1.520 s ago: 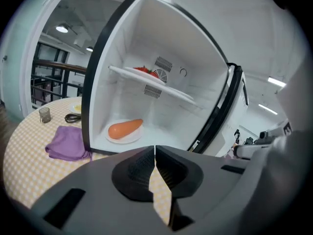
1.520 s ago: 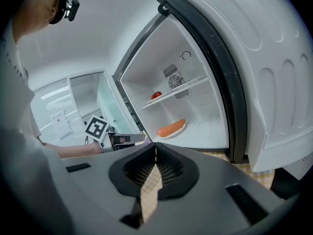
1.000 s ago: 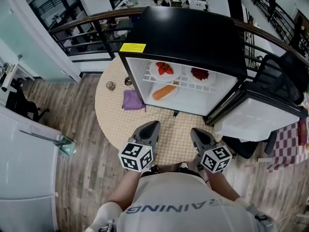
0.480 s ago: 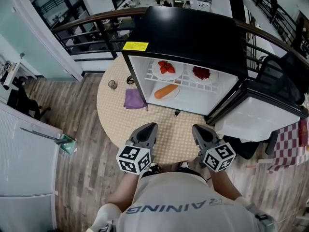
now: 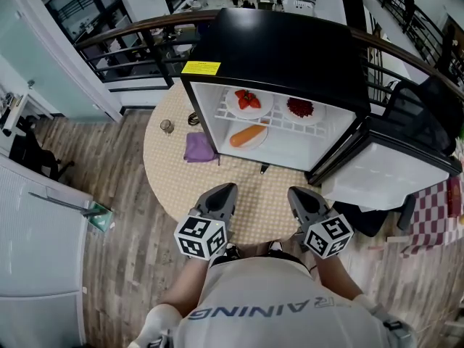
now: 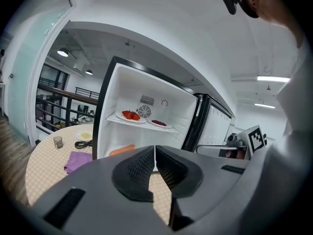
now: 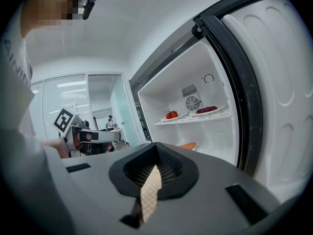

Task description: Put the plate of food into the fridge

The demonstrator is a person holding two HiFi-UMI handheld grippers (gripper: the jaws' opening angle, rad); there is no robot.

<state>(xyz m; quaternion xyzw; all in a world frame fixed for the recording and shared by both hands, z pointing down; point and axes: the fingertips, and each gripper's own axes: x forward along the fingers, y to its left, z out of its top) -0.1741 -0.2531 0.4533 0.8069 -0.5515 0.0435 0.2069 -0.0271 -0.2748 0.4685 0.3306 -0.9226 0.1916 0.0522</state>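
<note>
A black mini fridge [image 5: 286, 49] stands open on the round table [image 5: 174, 183]. On its upper shelf sit a plate of strawberries [image 5: 249, 101] and a plate of dark red berries [image 5: 301, 109]. A plate with an orange carrot-like food [image 5: 247, 136] lies on the fridge floor. My left gripper [image 5: 226, 188] and right gripper [image 5: 296, 193] hover side by side over the table's near edge, well short of the fridge. Both are shut and hold nothing. In the left gripper view the strawberries [image 6: 131, 115] show beyond the shut left gripper [image 6: 155, 151]. The right gripper [image 7: 156, 148] faces the shelf plates [image 7: 188, 114].
The fridge door [image 5: 384, 176] swings open to the right. A purple cloth [image 5: 196, 148], a small glass [image 5: 167, 127] and a coiled cable [image 5: 193, 119] lie left of the fridge. A small yellow-topped plate [image 6: 84, 135] sits further back. A railing [image 5: 130, 38] curves behind the table.
Both grippers have drifted slightly back toward the person, still shut. The plates in the fridge have not moved.
</note>
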